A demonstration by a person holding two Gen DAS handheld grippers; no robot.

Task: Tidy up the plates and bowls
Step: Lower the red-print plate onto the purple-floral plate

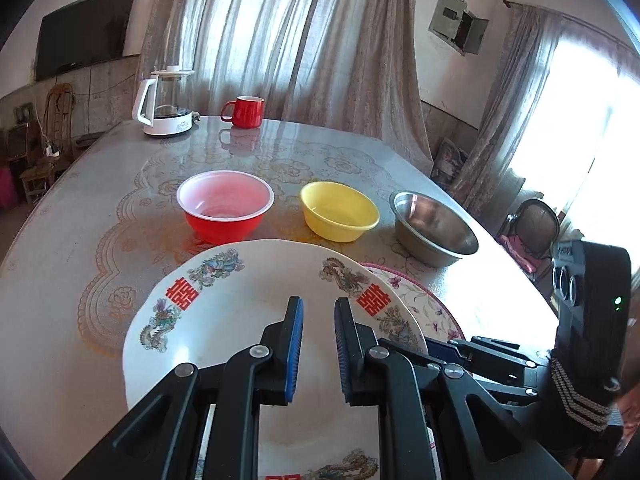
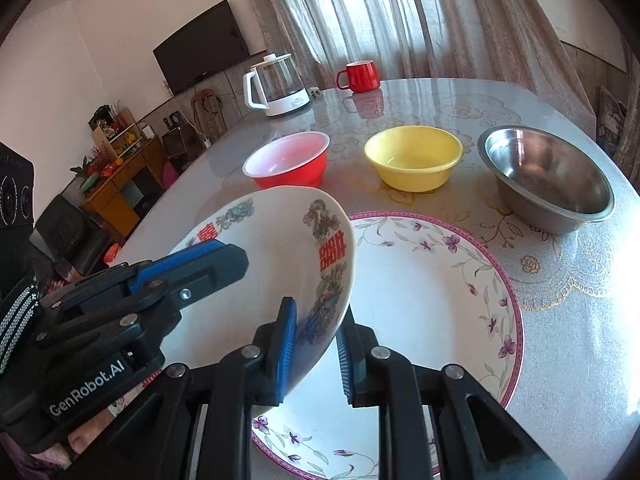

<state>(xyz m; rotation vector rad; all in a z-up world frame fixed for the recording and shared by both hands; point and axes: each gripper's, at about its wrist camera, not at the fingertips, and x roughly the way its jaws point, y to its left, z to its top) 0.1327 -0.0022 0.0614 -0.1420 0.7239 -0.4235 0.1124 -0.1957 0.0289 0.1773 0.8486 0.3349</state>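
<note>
A white plate with red characters and dragons [image 1: 240,320] [image 2: 280,248] is lifted and tilted over a larger plate with a pink floral rim [image 2: 432,300] [image 1: 420,296]. My right gripper [image 2: 316,344] is shut on the white plate's near rim. My left gripper [image 1: 318,344] hovers just above the white plate's face with its jaws a little apart; it also shows in the right wrist view [image 2: 192,268], at the plate's left edge. Behind stand a red bowl [image 1: 226,206] [image 2: 288,160], a yellow bowl [image 1: 340,210] [image 2: 414,158] and a steel bowl [image 1: 434,228] [image 2: 548,178].
A round table with a lace-patterned cover [image 1: 100,220] [image 2: 560,280] holds everything. A white kettle [image 1: 166,100] [image 2: 276,84] and a red mug [image 1: 244,111] [image 2: 360,76] stand at the far edge. Curtains hang behind; chairs stand beside the table.
</note>
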